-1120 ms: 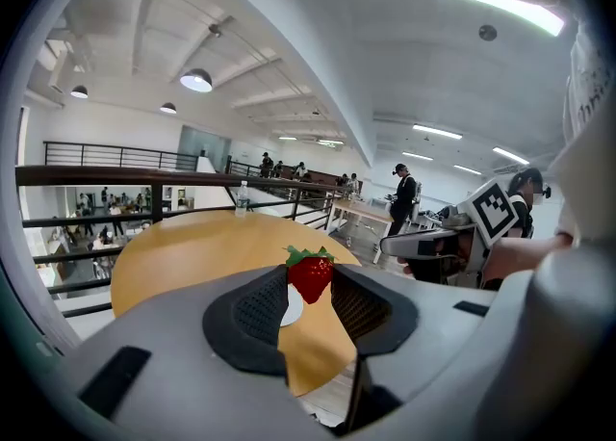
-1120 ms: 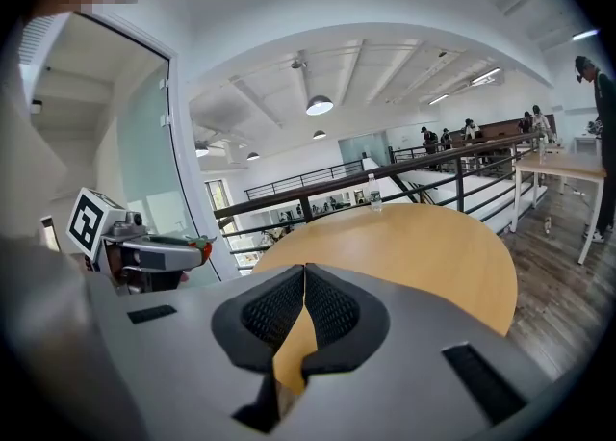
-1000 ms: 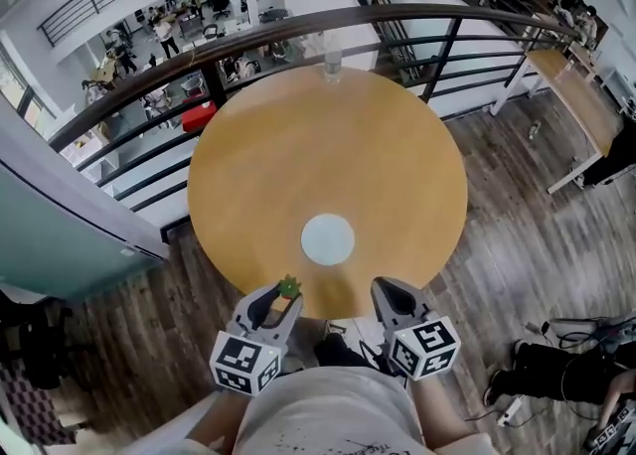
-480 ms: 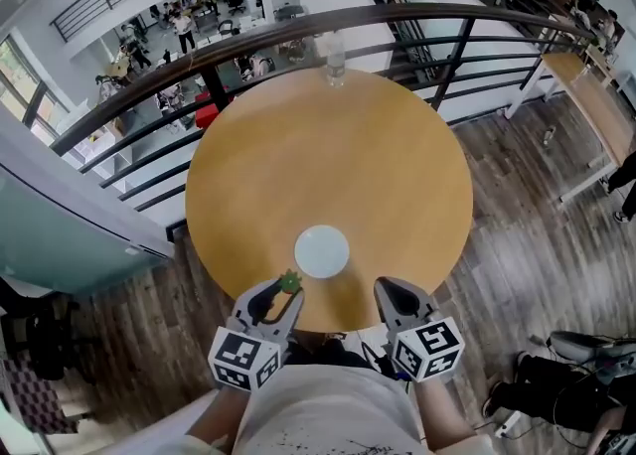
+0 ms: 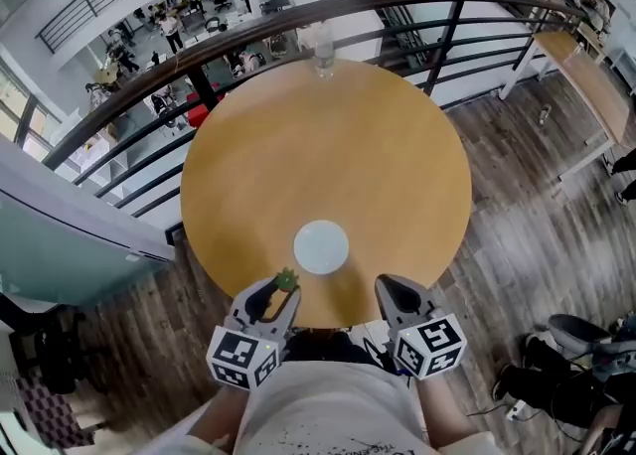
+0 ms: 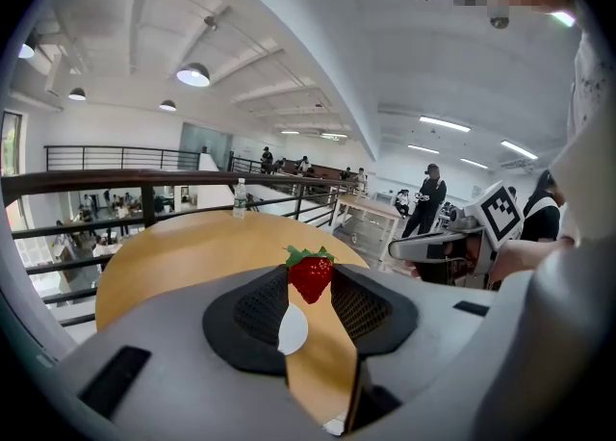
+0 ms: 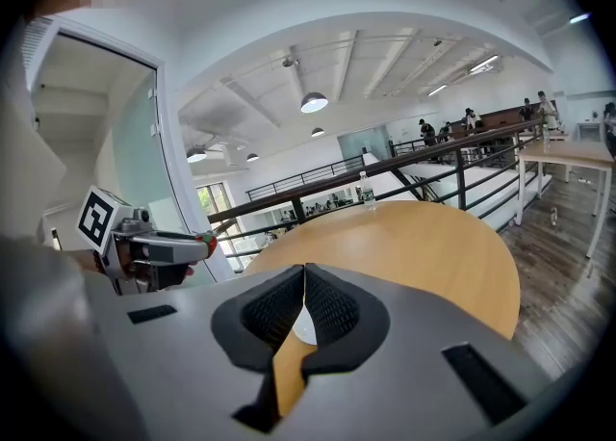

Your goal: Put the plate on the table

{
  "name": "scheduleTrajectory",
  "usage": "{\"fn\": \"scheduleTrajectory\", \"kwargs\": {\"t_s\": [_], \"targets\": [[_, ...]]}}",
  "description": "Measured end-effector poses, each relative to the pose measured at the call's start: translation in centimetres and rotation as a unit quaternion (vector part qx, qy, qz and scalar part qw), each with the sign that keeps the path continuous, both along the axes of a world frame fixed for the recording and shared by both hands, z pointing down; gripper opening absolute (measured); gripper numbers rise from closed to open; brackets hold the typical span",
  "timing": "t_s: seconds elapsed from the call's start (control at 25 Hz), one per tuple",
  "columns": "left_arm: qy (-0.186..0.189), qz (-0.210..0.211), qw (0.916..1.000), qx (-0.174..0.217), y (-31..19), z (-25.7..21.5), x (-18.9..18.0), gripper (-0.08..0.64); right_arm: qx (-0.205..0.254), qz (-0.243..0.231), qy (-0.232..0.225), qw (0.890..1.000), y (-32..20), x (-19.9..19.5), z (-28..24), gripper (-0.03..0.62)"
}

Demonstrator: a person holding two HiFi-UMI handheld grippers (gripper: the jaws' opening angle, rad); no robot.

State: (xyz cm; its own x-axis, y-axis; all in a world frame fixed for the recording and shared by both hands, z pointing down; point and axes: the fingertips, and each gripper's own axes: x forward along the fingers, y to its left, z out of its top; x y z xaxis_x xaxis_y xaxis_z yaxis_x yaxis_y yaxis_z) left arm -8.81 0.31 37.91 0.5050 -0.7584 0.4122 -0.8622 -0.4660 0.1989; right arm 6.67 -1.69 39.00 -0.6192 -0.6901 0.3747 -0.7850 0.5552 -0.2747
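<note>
A small white plate (image 5: 321, 246) lies flat on the round wooden table (image 5: 328, 145), close to its near edge. It peeks between the jaws as the plate (image 6: 292, 330) and the plate (image 7: 300, 325). My left gripper (image 5: 285, 285) hovers just short of the table's edge, left of the plate, shut on a red strawberry (image 6: 310, 275) with a green top; the strawberry (image 5: 287, 281) shows at its tips. To the right, my right gripper (image 5: 390, 289) is shut, its pads meeting with nothing between them, as the right gripper (image 7: 304, 280) also shows.
A clear water bottle (image 5: 323, 51) stands at the table's far edge by a dark railing (image 5: 199, 56). Beyond the railing is a drop to a lower floor with people. A long wooden desk (image 5: 581, 95) stands at the right over wood flooring.
Both grippers and the plate stay where they were. Only the head view has shifted slightly.
</note>
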Motion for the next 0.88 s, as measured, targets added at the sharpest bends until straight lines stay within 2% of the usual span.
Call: {"fn": "scheduleTrajectory", "kwargs": {"t_s": [0.48, 0.88], "targets": [[-0.004, 0.022, 0.9996, -0.014, -2.3, 1.0, -0.9, 0.153, -0.012, 0.014, 0.006, 1.000, -1.5, -0.8, 0.4, 0.026], [-0.034, 0.054, 0.9975, -0.030, -4.5, 3.8, -1.0, 0.153, -0.030, 0.023, 0.005, 0.999, -3.7, -1.7, 2.9, 0.026]]}}
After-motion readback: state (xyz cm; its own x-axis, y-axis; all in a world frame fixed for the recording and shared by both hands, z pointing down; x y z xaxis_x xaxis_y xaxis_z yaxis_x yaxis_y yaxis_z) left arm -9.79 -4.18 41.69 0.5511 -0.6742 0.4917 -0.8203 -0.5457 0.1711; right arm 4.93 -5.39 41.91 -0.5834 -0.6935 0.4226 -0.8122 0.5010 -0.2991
